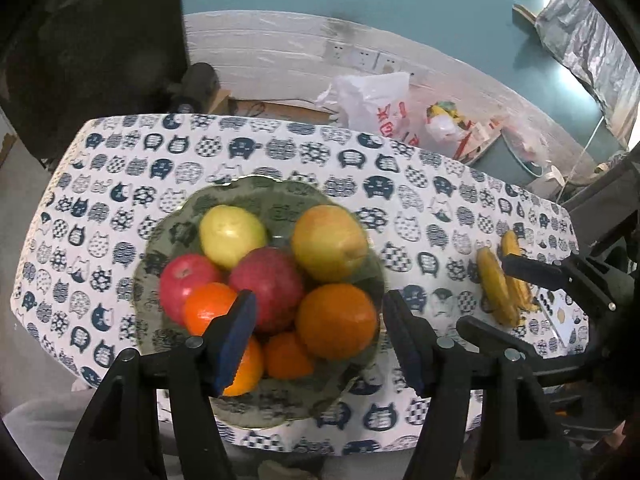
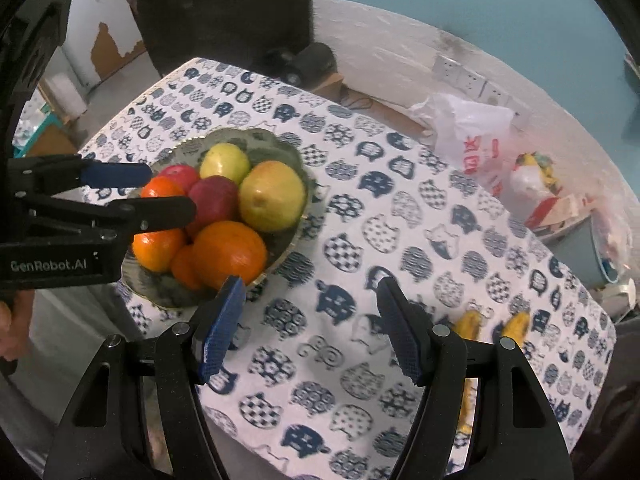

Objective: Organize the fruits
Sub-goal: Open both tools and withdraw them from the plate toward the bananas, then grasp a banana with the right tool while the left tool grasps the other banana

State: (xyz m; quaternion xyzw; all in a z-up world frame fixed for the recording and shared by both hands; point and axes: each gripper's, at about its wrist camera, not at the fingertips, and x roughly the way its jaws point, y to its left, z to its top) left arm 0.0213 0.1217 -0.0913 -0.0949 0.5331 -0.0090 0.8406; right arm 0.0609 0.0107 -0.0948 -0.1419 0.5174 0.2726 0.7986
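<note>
Above the green plate (image 1: 160, 256) hung the left gripper (image 1: 320, 336), its blue-padded jaws apart and nothing between them. Beside the plate, over bare cat-print tablecloth (image 2: 400, 184), the right gripper (image 2: 310, 332) likewise stood open and empty. Piled on that plate were a large orange (image 1: 338, 320), three smaller oranges, two red apples (image 1: 266, 288), a yellow-green pear (image 1: 230, 234) and a yellowish apple (image 1: 328, 242), all touching. Well to the right of the plate lay the bananas (image 1: 498, 288), directly on the cloth. Beyond the plate, past the table's far edge, a white plastic bag (image 1: 372, 102) sat on the floor.
</note>
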